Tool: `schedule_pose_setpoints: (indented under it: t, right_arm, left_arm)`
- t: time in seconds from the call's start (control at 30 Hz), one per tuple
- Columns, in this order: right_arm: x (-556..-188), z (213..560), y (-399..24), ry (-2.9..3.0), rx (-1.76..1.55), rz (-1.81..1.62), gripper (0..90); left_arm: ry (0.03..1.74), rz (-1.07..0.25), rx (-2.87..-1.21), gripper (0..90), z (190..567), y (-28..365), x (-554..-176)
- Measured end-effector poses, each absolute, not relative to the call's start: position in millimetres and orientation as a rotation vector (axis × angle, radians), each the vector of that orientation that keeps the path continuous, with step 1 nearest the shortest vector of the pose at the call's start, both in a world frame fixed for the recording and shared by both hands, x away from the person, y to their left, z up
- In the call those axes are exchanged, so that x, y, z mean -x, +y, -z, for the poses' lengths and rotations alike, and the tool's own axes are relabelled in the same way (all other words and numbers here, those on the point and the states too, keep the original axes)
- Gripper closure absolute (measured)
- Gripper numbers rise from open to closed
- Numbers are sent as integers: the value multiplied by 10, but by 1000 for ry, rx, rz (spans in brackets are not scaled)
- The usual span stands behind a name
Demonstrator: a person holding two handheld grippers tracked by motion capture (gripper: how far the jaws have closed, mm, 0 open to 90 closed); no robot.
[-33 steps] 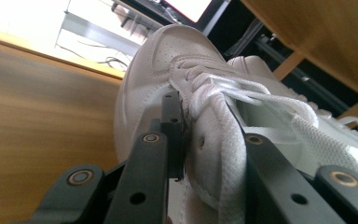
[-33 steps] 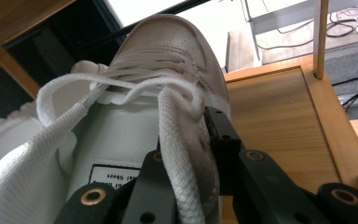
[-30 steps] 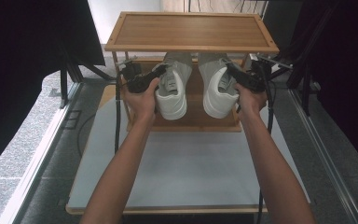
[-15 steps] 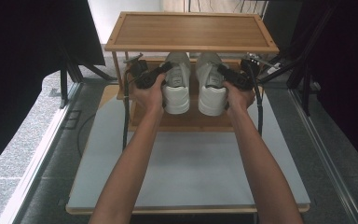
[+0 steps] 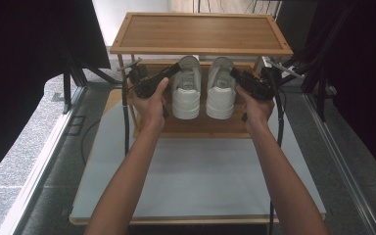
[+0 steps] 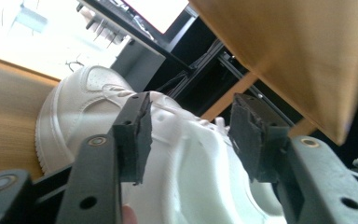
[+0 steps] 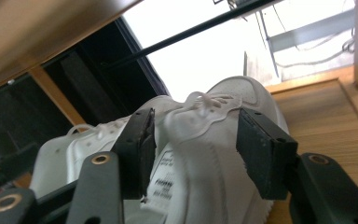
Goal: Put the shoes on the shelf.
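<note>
Two white sneakers stand side by side on the lower shelf [image 5: 200, 128] of a wooden rack, heels toward me. My left gripper [image 5: 175, 69] is at the outer side of the left sneaker [image 5: 186, 95]. Its jaws have just been opening and stand open, with the sneaker's [image 6: 191, 163] collar between them and the pads off it. My right gripper [image 5: 234, 74] is beside the right sneaker [image 5: 220, 95]. It has also just been opening and is open around the sneaker's [image 7: 196, 158] laced top, which its pads do not press.
The rack's top shelf [image 5: 200, 32] overhangs the toes of both sneakers. The rack stands on a white table [image 5: 196, 181]. Black frames and cables [image 5: 125, 122] run along both sides of the rack.
Both sneakers have gone back under the top shelf and now stand parallel. Both grippers have let go of them and their jaws have spread.
</note>
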State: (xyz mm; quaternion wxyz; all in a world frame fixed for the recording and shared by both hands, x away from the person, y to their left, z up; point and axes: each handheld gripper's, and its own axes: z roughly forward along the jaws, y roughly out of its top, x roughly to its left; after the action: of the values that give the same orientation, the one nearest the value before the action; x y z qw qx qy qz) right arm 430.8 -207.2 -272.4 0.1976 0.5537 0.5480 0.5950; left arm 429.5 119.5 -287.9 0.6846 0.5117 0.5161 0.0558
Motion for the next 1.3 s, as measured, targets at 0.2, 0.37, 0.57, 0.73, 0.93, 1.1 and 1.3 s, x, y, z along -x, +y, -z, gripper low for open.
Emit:
schedule_pose_setpoints:
  t: [0.2, 0.37, 0.57, 0.73, 0.93, 1.1, 1.3]
  right_arm:
    - [-3878, 2703, -2167, 1631, -1363, -1653, 784]
    - [-3522, 2818, -2227, 1735, -1235, -1665, 891]
    - [-3364, 2995, -2052, 1938, -1090, -1528, 894]
    - [-3461, 3054, -1954, 1955, -1091, -1465, 894]
    - [-3515, 3046, -1968, 1969, -1075, -1471, 894]
    - [-3512, 3044, -1959, 1961, -1085, -1470, 894]
    - [-3518, 3030, -1963, 1957, -1089, -1469, 894]
  left_arm:
    - [1036, -210, -1284, 798, 2827, 1295, -3832]
    - [963, -247, -1380, 882, 2959, 1313, -3453]
    - [942, -301, -1534, 899, 3141, 1174, -3316]
    - [956, -329, -1595, 900, 3191, 1030, -3450]
    - [947, -337, -1612, 900, 3177, 1012, -3511]
    - [938, -311, -1615, 900, 3167, 988, -3552]
    - [936, -325, -1605, 900, 3113, 928, -3625]
